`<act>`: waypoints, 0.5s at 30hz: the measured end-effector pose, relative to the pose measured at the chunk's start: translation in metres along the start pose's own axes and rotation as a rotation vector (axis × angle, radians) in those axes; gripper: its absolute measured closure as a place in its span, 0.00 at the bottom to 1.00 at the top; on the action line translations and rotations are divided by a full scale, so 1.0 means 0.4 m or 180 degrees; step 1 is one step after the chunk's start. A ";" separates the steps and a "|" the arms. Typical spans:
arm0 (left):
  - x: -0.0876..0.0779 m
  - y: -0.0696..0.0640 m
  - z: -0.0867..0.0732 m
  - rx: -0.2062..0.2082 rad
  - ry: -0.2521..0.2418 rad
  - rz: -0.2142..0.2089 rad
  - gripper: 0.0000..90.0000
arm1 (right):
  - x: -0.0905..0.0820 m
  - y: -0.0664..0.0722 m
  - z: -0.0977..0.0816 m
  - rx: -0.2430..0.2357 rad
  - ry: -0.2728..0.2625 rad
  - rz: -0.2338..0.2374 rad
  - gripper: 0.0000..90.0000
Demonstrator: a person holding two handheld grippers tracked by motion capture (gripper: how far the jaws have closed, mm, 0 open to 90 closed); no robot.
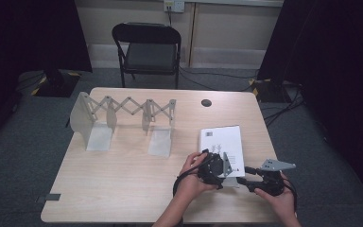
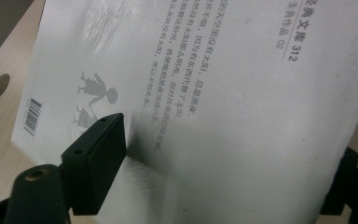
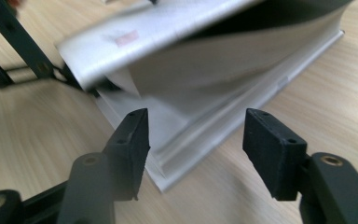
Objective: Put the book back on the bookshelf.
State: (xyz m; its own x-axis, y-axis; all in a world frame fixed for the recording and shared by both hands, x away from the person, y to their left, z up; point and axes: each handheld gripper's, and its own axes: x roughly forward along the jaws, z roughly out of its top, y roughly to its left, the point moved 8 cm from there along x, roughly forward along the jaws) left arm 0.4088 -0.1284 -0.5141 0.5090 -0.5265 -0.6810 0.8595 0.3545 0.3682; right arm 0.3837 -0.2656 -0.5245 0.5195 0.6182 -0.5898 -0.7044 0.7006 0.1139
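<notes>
A person sits at a pale wooden counter (image 1: 123, 189), both forearms coming in from the near edge, with a black two-jaw tool in each hand. A white paperback book (image 1: 221, 140) lies on the right half of the counter, close to the near edge, its back cover facing up with a barcode and lines of printed text. The left tool (image 1: 225, 166) is at the book's near edge; in the left gripper view its one visible jaw lies against the raised cover, which lifts away from the pages, while its other jaw is hidden beneath, so a firm grip cannot be told. The right tool (image 3: 193, 140) sits just right of the left one, pointing at the book's near corner; its jaws stand moderately apart with the corner of the page block (image 3: 205, 121) between them, the pads not pressing on it. Farther back on the left stands a grey expanding bookend rack (image 1: 125, 118). A black folding chair (image 1: 147, 47) stands beyond the counter.
</notes>
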 end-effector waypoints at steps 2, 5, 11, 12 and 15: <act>-0.008 0.001 0.003 0.0020 0.0002 -0.0013 0.25 | 0.000 -0.004 -0.011 -0.0035 0.0035 0.0022 0.42; -0.021 0.005 0.007 0.0025 -0.0023 -0.0024 0.30 | 0.001 -0.011 -0.023 -0.0068 0.0072 0.0040 0.37; -0.045 0.015 0.020 0.0029 0.0103 -0.0070 0.39 | 0.005 -0.012 -0.046 -0.0253 0.0231 0.0058 0.33; -0.049 0.018 0.023 0.0033 0.0120 -0.0083 0.40 | 0.003 -0.011 -0.048 -0.0280 0.0224 0.0083 0.33; -0.059 0.029 0.034 0.0007 0.0163 -0.0120 0.42 | -0.002 -0.010 -0.054 -0.0357 0.0225 0.0130 0.32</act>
State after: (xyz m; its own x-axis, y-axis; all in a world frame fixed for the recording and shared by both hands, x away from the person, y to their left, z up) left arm 0.4075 -0.1224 -0.4851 0.4733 -0.4991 -0.7259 0.8781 0.3335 0.3431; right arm 0.3757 -0.2764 -0.5419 0.4568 0.6159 -0.6419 -0.7759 0.6287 0.0511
